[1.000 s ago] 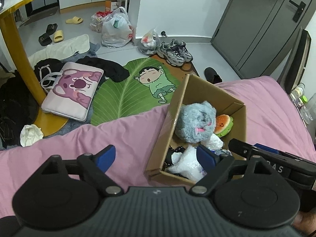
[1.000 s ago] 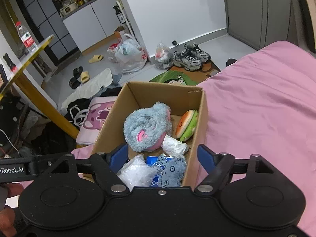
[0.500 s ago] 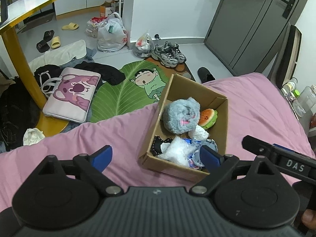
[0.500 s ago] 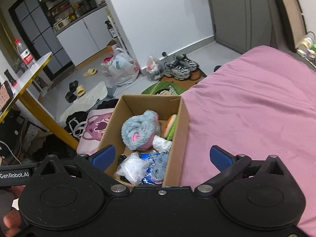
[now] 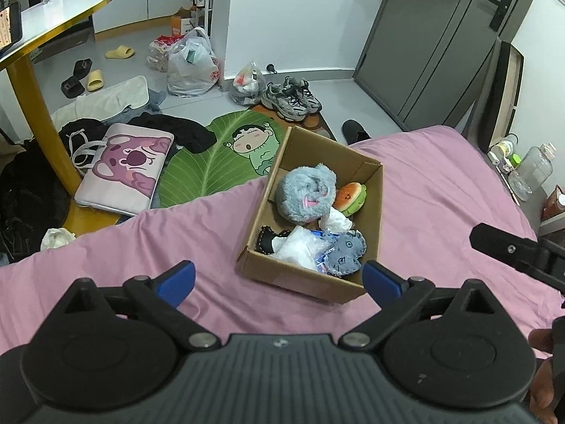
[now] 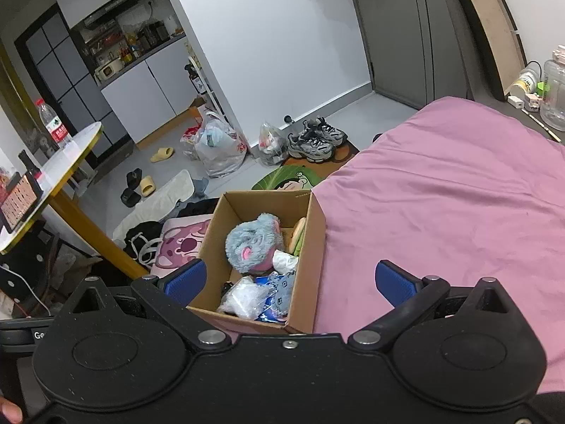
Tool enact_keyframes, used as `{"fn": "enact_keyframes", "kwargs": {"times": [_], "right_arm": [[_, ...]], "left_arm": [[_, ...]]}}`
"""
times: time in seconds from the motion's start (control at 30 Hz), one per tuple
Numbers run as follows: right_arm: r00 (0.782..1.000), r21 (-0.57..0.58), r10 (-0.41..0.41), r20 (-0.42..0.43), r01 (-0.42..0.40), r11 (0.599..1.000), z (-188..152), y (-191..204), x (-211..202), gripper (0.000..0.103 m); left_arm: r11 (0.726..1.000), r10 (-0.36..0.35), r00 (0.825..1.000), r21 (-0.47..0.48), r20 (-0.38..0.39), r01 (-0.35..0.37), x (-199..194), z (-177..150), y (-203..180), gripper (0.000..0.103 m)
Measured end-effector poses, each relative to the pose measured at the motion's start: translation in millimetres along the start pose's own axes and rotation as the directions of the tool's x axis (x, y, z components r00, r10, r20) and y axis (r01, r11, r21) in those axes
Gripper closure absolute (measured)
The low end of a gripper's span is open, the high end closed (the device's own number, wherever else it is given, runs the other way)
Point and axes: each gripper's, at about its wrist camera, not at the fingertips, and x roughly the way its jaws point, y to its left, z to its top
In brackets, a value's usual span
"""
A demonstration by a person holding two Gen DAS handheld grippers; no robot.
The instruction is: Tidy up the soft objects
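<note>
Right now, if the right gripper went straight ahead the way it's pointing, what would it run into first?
Probably the cardboard box on the pink bed sheet. The open right gripper points at the box's near end, so it would likely meet the clear plastic bag and blue-grey fabric toy there, though depth is unclear.

A lived-in home bedroom: pink bed (image 5: 441, 190); floor-strewn sneakers (image 5: 291, 97); slippers (image 5: 94, 79)

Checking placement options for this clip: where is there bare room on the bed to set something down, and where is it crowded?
The pink bedsheet lies bare to the right of the cardboard box, up to the nightstand clutter, and between the box and the left gripper. Inside the box it is crowded: grey plush, burger toy and crumpled bags fill the floor. Both grippers, including the right gripper, are open and empty.
</note>
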Motion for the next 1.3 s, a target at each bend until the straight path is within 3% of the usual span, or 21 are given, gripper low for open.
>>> {"fn": "enact_keyframes", "kwargs": {"times": [0.37, 1.3], "right_arm": [[0.999, -0.005, -0.008, 0.044, 0.009, 1.0, -5.5, 8.8, -33.6, 0.0], [0.998, -0.074, -0.013, 0.056, 0.017, 0.997, -31.5, 42.0, -100.2, 0.0]], "left_arm": [[0.999, -0.029, 0.998, 0.039, 0.05, 0.027, -30.5, -12.1, -5.0, 0.0], [0.993, -0.088, 0.989, 0.094, 0.123, 0.077, -109.2, -48.2, 5.5, 0.0]]}}
